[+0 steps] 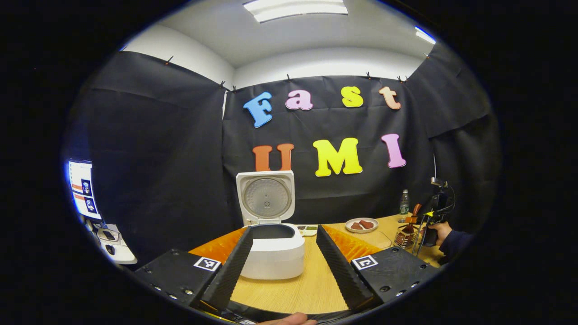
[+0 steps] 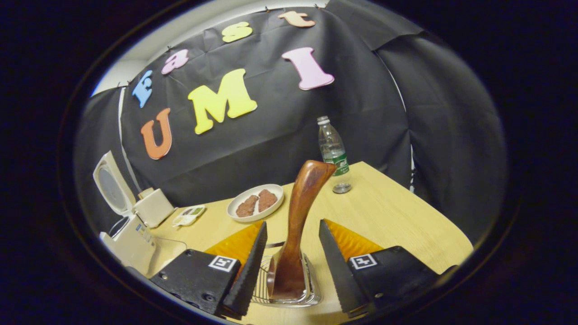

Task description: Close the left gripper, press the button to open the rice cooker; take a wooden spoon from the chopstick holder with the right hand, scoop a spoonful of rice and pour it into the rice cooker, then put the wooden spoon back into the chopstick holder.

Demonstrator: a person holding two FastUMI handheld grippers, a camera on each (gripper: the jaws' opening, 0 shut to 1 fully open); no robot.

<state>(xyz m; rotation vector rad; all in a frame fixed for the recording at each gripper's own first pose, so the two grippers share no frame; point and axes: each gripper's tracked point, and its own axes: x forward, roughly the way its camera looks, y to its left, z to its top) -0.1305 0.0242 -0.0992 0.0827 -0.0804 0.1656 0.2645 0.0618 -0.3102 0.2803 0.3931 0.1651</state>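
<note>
The right gripper (image 2: 291,234) is straddling the wooden spoon (image 2: 298,216) with its fingers spread, not yet gripping. It should clamp the handle squarely, then lift straight up from the chopstick holder (image 2: 311,295). The left gripper (image 1: 282,234) is hanging released before the rice cooker (image 1: 275,253), whose lid stands open, its pot looking empty. Beyond the chopstick holder, a plate (image 2: 235,212) is carrying two brown pieces.

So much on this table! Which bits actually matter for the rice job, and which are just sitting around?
For the job:
- rice cooker, lid already open
- wooden spoon
- chopstick holder, wire, spoon standing in it
- right hand-held gripper, open either side of the spoon
- left hand-held gripper, open

Just lying about:
- water bottle
- plate with brown pieces
- small tray
</note>
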